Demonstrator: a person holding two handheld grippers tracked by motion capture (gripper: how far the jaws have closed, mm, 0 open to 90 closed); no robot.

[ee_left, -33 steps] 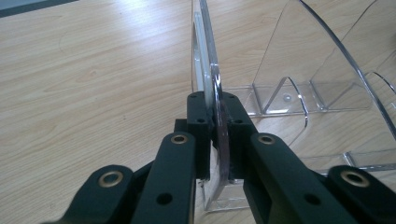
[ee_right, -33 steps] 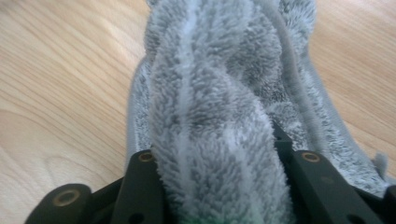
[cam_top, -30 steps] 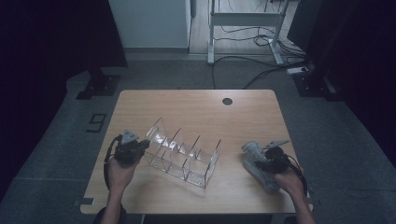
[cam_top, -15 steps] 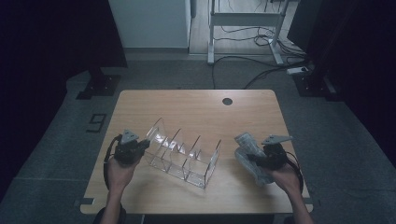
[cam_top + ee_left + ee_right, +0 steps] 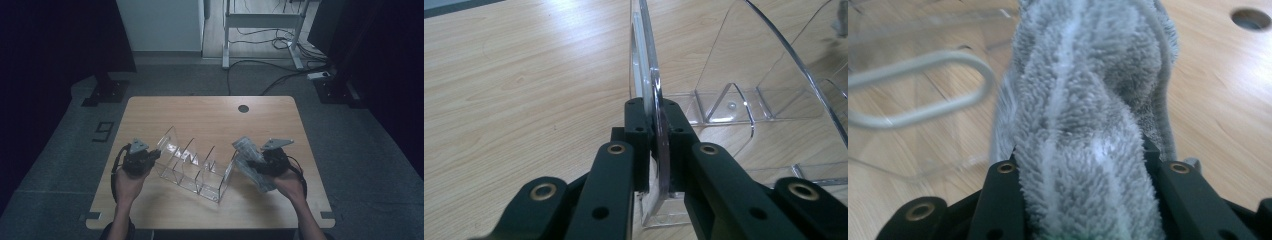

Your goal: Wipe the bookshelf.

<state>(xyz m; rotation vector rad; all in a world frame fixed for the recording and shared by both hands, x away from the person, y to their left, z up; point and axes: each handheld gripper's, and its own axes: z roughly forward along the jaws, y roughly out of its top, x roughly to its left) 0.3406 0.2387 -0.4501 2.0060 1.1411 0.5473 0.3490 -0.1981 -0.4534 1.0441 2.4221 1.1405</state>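
Observation:
A clear acrylic organizer [image 5: 195,167] with several upright dividers lies slantwise on the wooden table [image 5: 210,117]. My left gripper [image 5: 151,156] is at its left end, shut on the clear end wall [image 5: 644,65], which stands on edge between the black jaws of the left gripper [image 5: 656,120]. My right gripper [image 5: 256,162] is just right of the organizer, lifted off the table and shut on a folded grey fluffy cloth [image 5: 250,160]. In the right gripper view the cloth [image 5: 1088,90] bulges out between the jaws of that gripper [image 5: 1088,172], with a rounded clear divider [image 5: 923,90] to its left.
A round cable hole [image 5: 243,108] sits near the table's far edge, also seen as the hole [image 5: 1250,19] in the right gripper view. Beyond the table stand a metal desk frame [image 5: 260,30] and floor cables [image 5: 280,75]. Bare tabletop lies behind and in front of the organizer.
My right hand has risen and moved left toward the organizer, carrying the grey cloth. The left gripper and the organizer have stayed put.

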